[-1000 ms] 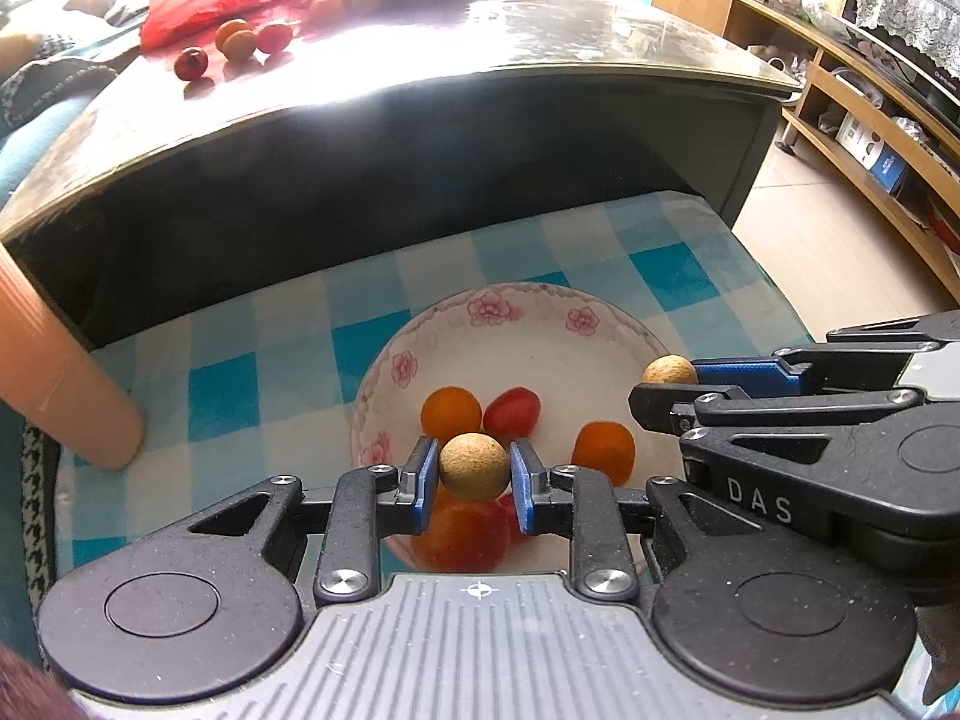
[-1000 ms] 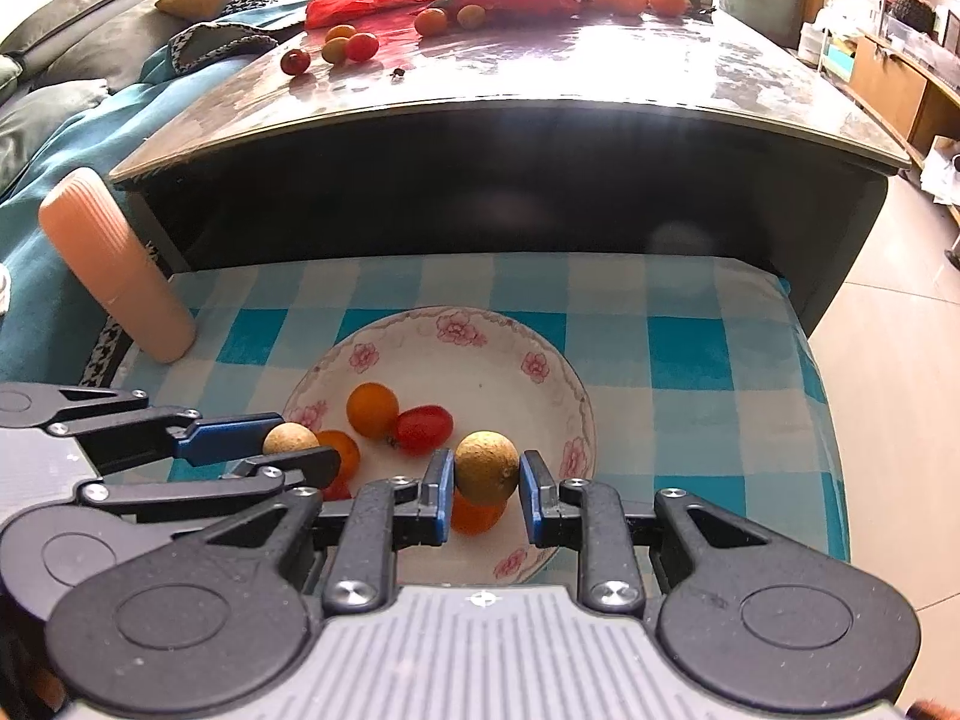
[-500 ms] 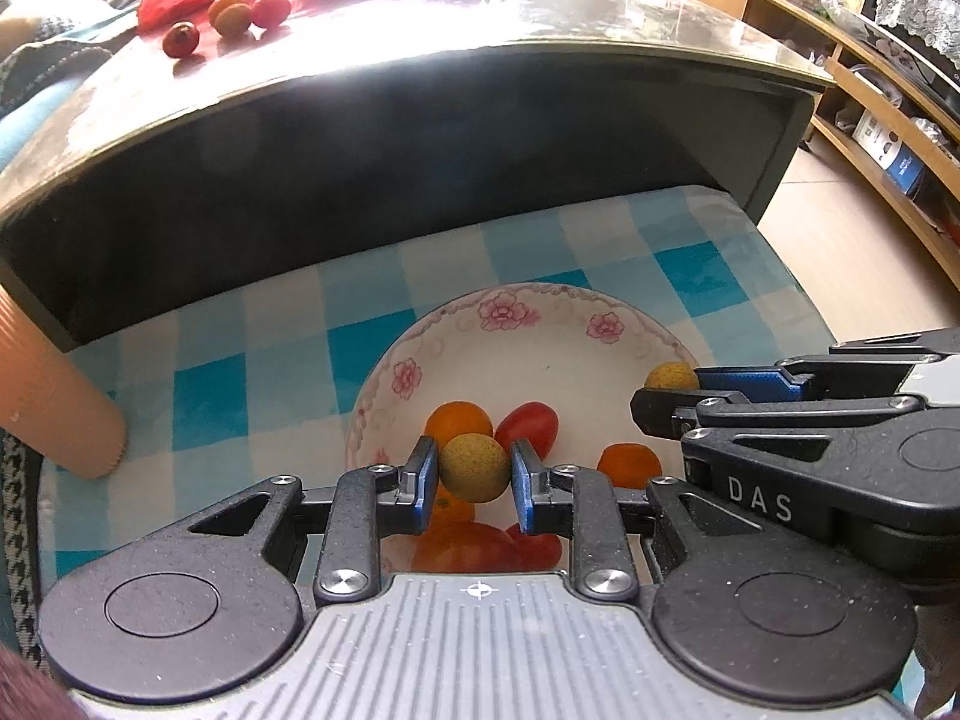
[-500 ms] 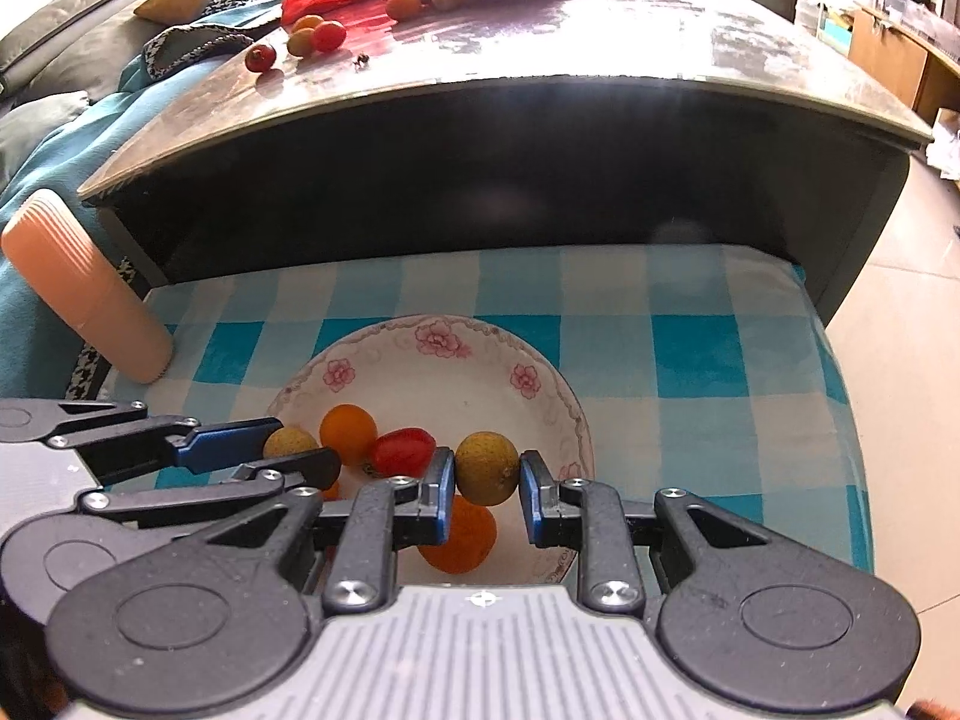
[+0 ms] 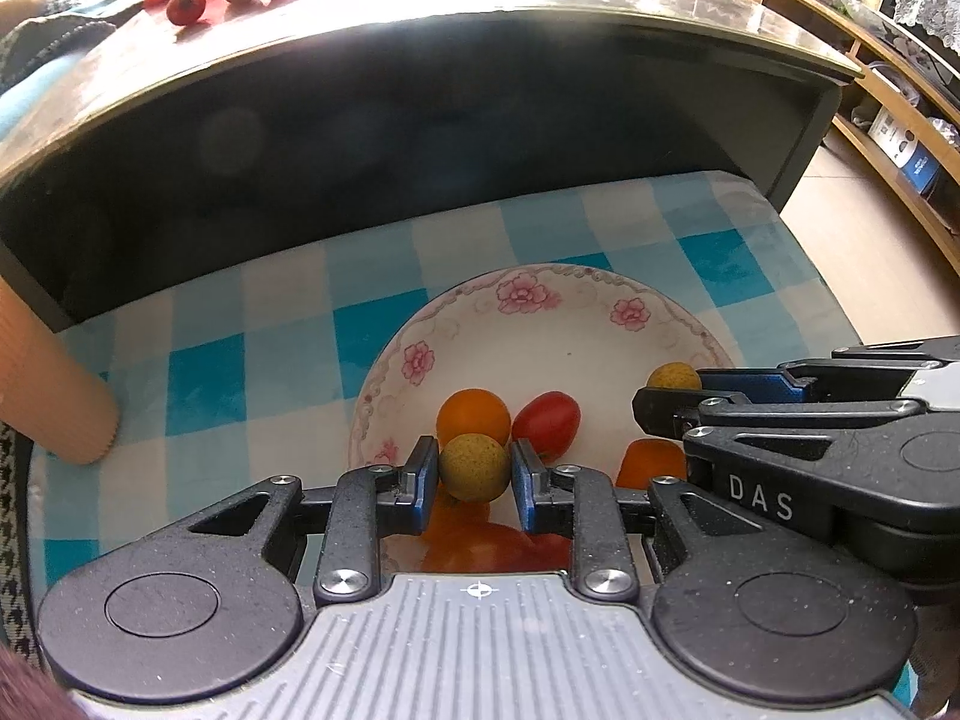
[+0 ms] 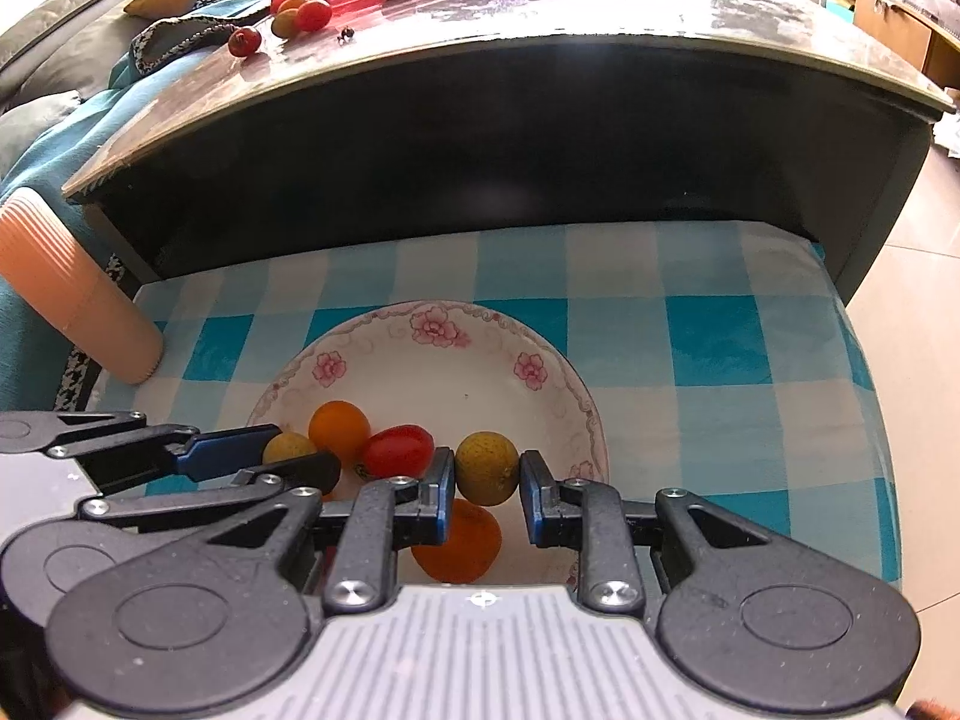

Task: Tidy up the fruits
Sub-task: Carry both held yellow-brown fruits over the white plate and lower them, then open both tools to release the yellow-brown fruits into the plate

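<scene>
Hovering over floral plate (image 5: pixel 672 324), both tongs clamping round, axis-less longans

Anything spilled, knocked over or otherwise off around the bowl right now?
Nothing spilled. Both tools, left and right, grip a yellow-brown fruit over the floral bowl, which sits flat on the checked cloth. Only loose fruit lies scattered on the tabletop above.

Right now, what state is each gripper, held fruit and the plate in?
left gripper: shut on a longan, above the plate.
right gripper: shut on its own longan.
floral plate: on the checked cloth, holding oranges and tomatoes.
</scene>
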The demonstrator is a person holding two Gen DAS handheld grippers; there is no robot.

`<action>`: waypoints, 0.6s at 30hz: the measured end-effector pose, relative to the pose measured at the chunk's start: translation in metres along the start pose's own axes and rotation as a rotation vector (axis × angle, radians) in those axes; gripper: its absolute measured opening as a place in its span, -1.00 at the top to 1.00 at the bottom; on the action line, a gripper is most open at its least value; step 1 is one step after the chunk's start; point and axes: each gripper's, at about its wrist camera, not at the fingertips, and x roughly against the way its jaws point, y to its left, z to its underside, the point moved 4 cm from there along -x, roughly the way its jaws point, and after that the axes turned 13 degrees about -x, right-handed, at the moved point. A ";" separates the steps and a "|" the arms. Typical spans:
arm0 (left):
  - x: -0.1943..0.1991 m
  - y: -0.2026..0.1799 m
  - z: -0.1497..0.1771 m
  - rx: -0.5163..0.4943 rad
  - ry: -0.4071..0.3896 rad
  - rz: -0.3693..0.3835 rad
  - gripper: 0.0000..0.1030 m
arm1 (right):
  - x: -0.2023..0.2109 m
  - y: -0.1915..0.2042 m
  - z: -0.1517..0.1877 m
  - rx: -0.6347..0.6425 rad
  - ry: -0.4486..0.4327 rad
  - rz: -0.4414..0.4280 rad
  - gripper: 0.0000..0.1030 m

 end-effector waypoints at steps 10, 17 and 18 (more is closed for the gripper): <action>-0.003 -0.001 0.002 -0.012 0.011 -0.019 0.24 | -0.006 0.000 0.001 0.008 0.002 0.014 0.25; -0.003 -0.002 0.002 -0.025 0.012 -0.036 0.12 | -0.010 0.000 0.002 0.010 0.010 0.031 0.25; -0.003 -0.001 0.002 -0.026 0.011 -0.039 0.11 | -0.010 0.000 0.001 0.011 0.010 0.033 0.25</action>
